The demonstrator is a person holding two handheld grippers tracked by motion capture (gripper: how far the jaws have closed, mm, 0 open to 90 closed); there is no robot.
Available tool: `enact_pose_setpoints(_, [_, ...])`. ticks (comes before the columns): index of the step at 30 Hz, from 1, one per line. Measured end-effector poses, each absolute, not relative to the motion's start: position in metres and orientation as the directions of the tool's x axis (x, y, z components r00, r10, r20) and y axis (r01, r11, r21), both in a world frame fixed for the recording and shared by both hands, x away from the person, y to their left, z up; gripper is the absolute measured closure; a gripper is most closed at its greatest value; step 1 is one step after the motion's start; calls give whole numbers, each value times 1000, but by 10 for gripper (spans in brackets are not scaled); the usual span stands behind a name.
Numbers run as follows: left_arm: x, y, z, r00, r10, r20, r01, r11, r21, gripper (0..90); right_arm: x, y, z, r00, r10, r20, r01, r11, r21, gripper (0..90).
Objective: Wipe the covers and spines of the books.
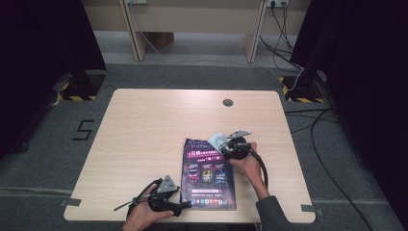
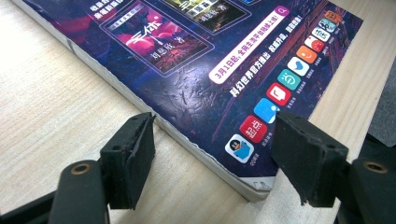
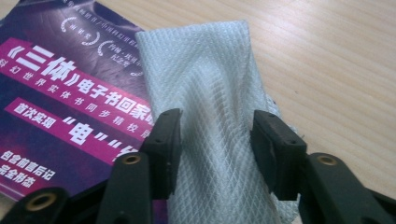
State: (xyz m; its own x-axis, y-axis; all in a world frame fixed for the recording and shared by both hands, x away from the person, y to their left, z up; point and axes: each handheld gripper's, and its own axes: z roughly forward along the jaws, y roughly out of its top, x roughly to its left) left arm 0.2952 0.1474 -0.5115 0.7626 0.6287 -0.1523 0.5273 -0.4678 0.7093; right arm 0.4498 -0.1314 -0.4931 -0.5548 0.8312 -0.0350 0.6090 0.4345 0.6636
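White cloth lies between the right gripper's parted jaws, overlapping the book.

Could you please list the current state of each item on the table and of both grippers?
magazine: closed, lying flat on the table, cover up.
white cloth: folded into a strip, lying partly on the magazine's corner, partly on the table.
left gripper: jaws apart, straddling the magazine's near corner, not pressing it.
right gripper: jaws on either side of the cloth; grip unclear.
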Motion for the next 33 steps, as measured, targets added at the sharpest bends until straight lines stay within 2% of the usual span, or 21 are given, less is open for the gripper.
enact_pose_setpoints(4, [295, 147, -512, 763, 628, -152, 527, -468, 710, 295, 443, -121, -493, -584, 811, -4, 610, 443, 656, 547])
enact_pose_setpoints(14, [295, 147, -512, 762, 630, -151, 527, -467, 710, 295, 414, -60, -495, -727, 686, -1, 516, 547, 659, 546])
enact_pose_setpoints(18, [295, 147, -512, 760, 631, -153, 528, -463, 711, 295, 407, -48, -495, -756, 655, 1, 491, 566, 662, 541])
enact_pose_setpoints(23, [295, 147, -512, 761, 631, -152, 528, -466, 710, 295, 409, -51, -496, -758, 651, 35, 506, 553, 662, 529])
enact_pose_setpoints(27, [295, 148, -512, 762, 630, -151, 527, -466, 711, 295, 411, -58, -494, -761, 649, 18, 502, 571, 650, 515])
enact_pose_setpoints(33, [294, 147, -512, 759, 632, -154, 528, -460, 713, 295, 417, -98, -493, -692, 722, 5, 555, 528, 643, 491])
